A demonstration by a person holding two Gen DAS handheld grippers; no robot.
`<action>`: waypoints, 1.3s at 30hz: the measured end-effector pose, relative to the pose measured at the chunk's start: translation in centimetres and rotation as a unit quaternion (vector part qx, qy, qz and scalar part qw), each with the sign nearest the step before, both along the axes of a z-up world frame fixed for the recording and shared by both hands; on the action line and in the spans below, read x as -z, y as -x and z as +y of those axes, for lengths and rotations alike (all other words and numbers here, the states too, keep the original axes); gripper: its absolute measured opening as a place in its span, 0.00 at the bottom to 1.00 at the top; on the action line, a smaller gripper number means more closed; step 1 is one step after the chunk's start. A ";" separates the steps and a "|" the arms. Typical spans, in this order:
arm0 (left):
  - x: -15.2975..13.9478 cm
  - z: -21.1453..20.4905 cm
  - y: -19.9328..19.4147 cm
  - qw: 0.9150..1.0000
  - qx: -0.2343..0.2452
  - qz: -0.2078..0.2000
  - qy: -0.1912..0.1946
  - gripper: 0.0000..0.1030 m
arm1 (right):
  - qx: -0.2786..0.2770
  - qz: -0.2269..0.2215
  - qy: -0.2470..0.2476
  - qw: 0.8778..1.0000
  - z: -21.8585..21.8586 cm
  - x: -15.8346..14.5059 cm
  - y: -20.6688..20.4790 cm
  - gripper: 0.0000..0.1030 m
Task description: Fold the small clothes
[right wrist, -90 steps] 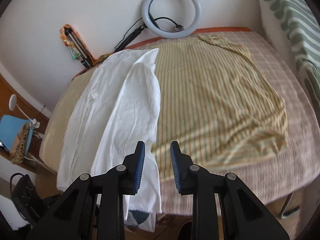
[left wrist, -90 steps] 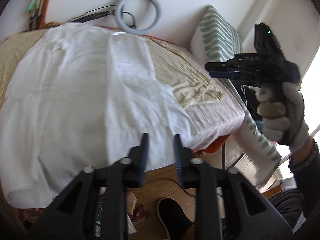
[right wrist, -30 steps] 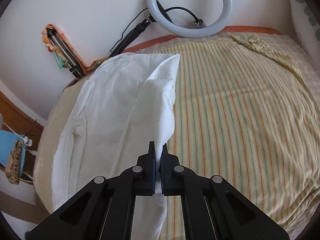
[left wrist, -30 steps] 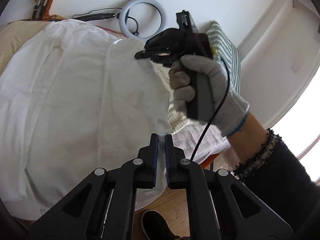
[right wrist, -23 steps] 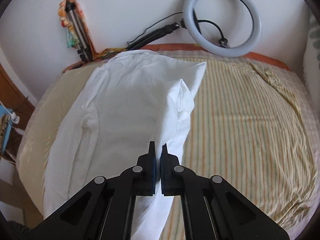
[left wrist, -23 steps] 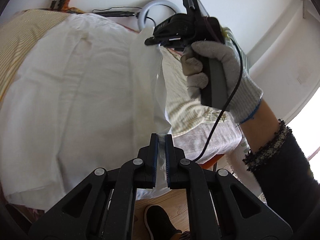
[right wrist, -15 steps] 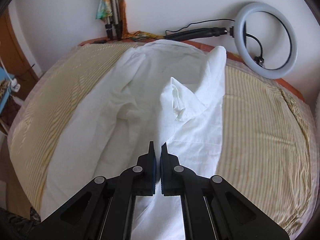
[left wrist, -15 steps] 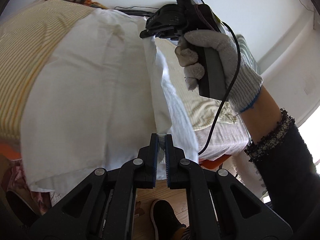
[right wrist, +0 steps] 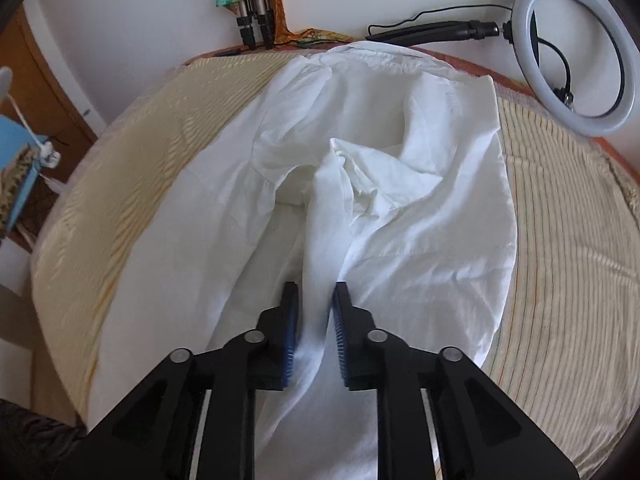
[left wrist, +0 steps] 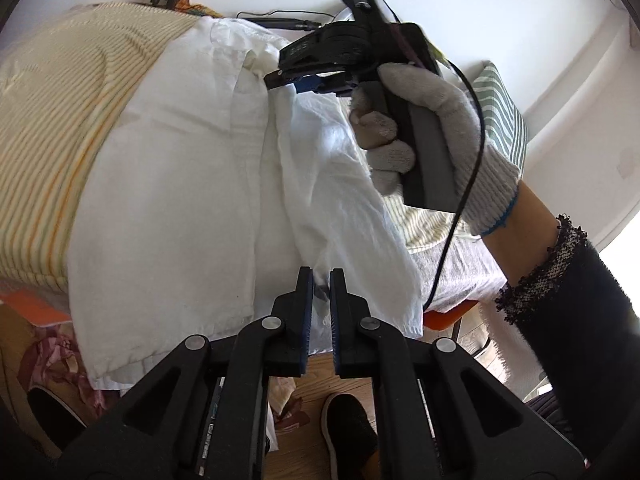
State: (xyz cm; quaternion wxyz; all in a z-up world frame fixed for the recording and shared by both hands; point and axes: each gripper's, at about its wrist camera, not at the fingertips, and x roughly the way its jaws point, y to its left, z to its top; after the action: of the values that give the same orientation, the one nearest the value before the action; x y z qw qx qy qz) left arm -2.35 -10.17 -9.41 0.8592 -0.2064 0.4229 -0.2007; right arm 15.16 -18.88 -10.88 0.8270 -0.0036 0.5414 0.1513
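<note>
A white shirt (left wrist: 180, 184) lies on a bed with a yellow striped sheet (left wrist: 60, 92). Its right side is folded over toward the middle and bunched (right wrist: 360, 184). My left gripper (left wrist: 318, 276) is shut on the shirt's lower hem fold near the bed's front edge. My right gripper (right wrist: 316, 292) has its jaws parted, with a ridge of the white cloth lying loosely between them. The right gripper also shows in the left wrist view (left wrist: 288, 76), held by a gloved hand over the shirt's upper part.
A ring light (right wrist: 576, 56) and its arm lean on the wall behind the bed. Tripod legs (right wrist: 252, 4) stand at the back. A striped pillow (left wrist: 504, 120) lies at the right. The wooden floor and a black shoe (left wrist: 348, 428) are below the bed edge.
Both grippers carried the shirt's right edge leftward over the body. The right gripper's jaws, shut on the cloth before, have now parted. The left gripper stays shut on the hem.
</note>
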 end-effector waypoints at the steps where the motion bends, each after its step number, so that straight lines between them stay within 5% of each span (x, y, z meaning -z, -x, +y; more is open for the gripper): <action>1: -0.3 0.1 0.3 1.000 0.002 -0.004 -0.003 0.04 | 0.004 -0.004 -0.015 1.000 -0.6 -0.7 0.5 0.20; 10: -3.1 2.8 3.0 0.999 0.032 -0.021 -0.020 0.05 | 0.048 -0.039 -0.045 0.997 -6.8 -7.7 9.6 0.20; 15: -5.0 5.1 3.1 0.998 0.030 -0.031 -0.041 0.05 | 0.065 0.015 -0.084 0.994 -9.2 -5.4 16.1 0.25; 21: -6.1 6.0 1.1 0.997 0.019 -0.042 -0.066 0.05 | 0.049 0.064 -0.094 0.992 -8.4 -2.2 18.4 0.25; 22: -6.1 6.0 0.7 0.997 0.019 -0.042 -0.069 0.05 | 0.049 0.073 -0.090 0.992 -8.3 -1.6 18.5 0.19; 23: -6.1 5.9 0.3 0.996 0.018 -0.044 -0.074 0.05 | 0.048 0.081 -0.088 0.992 -8.2 -1.1 18.7 0.02; 27: -5.7 5.6 -0.6 0.996 0.022 -0.038 -0.075 0.05 | 0.044 0.087 -0.032 0.995 -8.0 -0.3 20.2 0.00; 31: -5.8 4.9 -1.5 0.996 0.033 -0.029 -0.073 0.05 | 0.047 0.091 -0.043 0.994 -8.8 -0.4 20.7 0.00; 39: -6.9 0.3 -4.6 0.989 0.089 -0.048 -0.104 0.05 | 0.055 -0.029 -0.092 0.994 -11.0 -8.4 17.6 0.01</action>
State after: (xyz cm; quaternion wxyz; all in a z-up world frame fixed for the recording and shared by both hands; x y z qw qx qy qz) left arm 2.29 -9.90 -2.52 0.8742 -0.0675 0.4162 -0.2406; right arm -2.43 -29.88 -2.51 0.8460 0.0981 0.5006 0.1550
